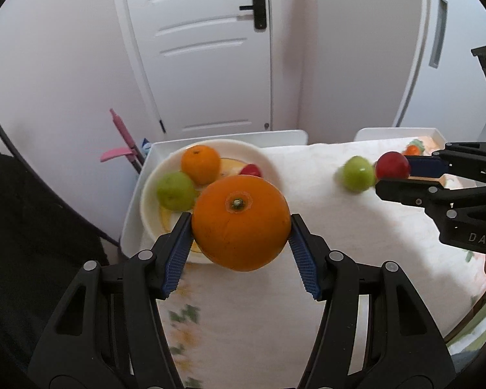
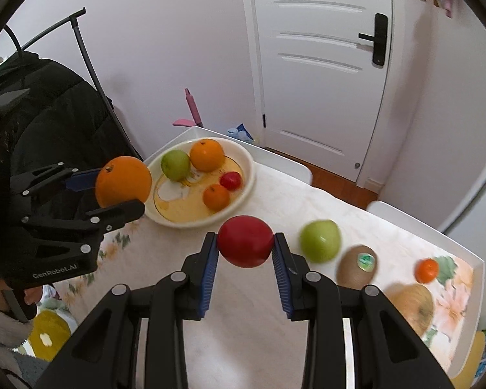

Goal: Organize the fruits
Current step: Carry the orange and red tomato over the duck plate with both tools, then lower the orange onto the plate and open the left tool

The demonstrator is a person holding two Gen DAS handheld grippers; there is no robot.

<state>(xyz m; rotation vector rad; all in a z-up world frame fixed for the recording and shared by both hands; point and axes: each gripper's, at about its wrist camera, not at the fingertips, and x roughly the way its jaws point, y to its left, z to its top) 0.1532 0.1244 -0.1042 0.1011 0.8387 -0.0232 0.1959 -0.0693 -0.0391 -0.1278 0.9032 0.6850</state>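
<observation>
My left gripper [image 1: 241, 223] is shut on a large orange [image 1: 240, 222], held above the near rim of a cream plate [image 1: 152, 178]. The plate [image 2: 248, 175] carries a green apple [image 2: 175, 164], an orange [image 2: 207, 154], a small red fruit [image 2: 230, 180] and a small mandarin [image 2: 216, 197]. My right gripper [image 2: 245, 243] is shut on a red apple [image 2: 245, 241], lifted over the tablecloth right of the plate. The left gripper [image 2: 121, 191] with its large orange [image 2: 123, 181] shows at the left of the right wrist view.
On the floral tablecloth [image 2: 243, 291] lie a green apple [image 2: 320, 241], two kiwis [image 2: 356, 265], [image 2: 411, 306] and a small mandarin [image 2: 426, 270]. A white door [image 2: 320, 64] stands behind the table. A black coat [image 2: 48, 103] hangs at the left. A pink tool [image 1: 123, 142] leans on the wall.
</observation>
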